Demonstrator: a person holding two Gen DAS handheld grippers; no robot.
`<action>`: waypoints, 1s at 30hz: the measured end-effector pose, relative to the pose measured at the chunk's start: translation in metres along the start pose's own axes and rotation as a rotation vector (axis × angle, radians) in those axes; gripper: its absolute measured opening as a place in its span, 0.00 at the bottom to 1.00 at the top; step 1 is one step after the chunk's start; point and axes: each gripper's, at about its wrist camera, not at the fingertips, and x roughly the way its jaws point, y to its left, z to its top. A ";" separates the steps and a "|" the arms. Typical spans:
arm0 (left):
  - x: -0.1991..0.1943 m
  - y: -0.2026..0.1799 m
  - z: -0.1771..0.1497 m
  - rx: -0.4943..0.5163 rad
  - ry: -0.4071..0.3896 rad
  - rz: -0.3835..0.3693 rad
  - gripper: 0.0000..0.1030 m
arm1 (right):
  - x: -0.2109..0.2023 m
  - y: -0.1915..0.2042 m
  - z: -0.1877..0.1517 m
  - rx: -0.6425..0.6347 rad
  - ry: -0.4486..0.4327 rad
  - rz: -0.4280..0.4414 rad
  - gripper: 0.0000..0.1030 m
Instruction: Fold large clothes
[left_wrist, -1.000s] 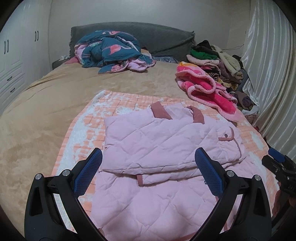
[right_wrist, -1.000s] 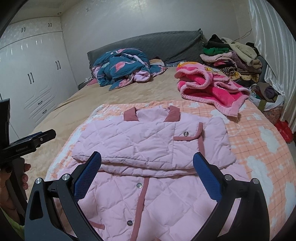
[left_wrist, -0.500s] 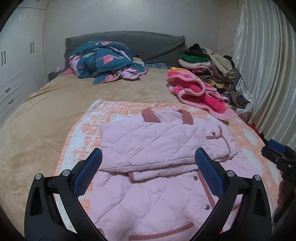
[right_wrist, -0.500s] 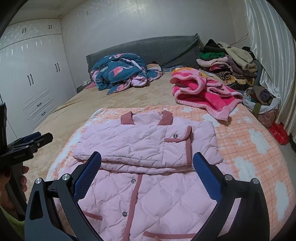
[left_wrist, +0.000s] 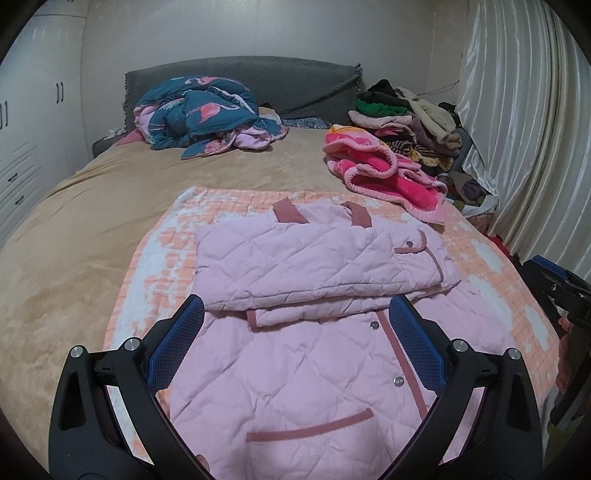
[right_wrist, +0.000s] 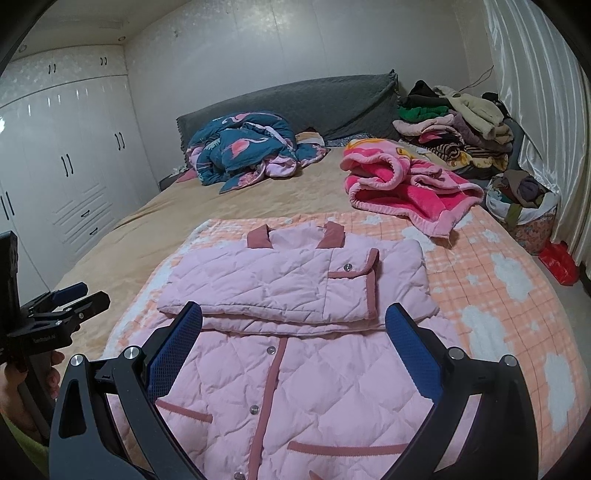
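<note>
A: What has changed on the bed (left_wrist: 66, 236) in the past second?

B: Both grippers are pulling back toward the near edge. A second ago the folded sleeves filled the space between the fingers; now the jacket's (left_wrist: 314, 369) lower front, with its pocket trim and snaps, shows below them too.

A: And the tools themselves?

B: The left gripper (left_wrist: 295, 343) has its blue pads spread wide with nothing between them, hovering over the jacket's near half. The right gripper (right_wrist: 293, 345) is spread the same way, also empty.

A: Where does the jacket lie?

B: Flat on the orange checked blanket (left_wrist: 155, 258), collar toward the far end, both sleeves folded across the chest. The hem half is unfolded and nearest the person.

A: What does that mean for the job?

B: Judging by the retreat, the sleeve fold is done, and the likely next move is a grab at the hem to bring it up over the chest.

A: Do the two views differ?

B: Yes. The left view catches the right tool at its right edge. The right view shows the wardrobe (right_wrist: 62, 177) on the left, the left tool held in a hand (right_wrist: 14, 384) at the near left, and a full basket (right_wrist: 524, 210) beside the bed at far right. Both show the blue quilt (right_wrist: 243, 147), the pink blanket (right_wrist: 406, 184) and the clothes pile (right_wrist: 454, 129).
</note>
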 end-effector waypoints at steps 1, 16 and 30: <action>-0.003 0.001 -0.001 -0.003 -0.001 0.000 0.91 | -0.002 0.000 0.000 0.001 -0.001 0.000 0.96; -0.034 -0.001 -0.011 -0.016 -0.001 0.002 0.91 | -0.040 -0.003 -0.014 0.002 -0.010 0.010 0.96; -0.055 -0.009 -0.030 -0.007 0.017 0.018 0.91 | -0.067 -0.009 -0.028 -0.001 -0.004 0.002 0.96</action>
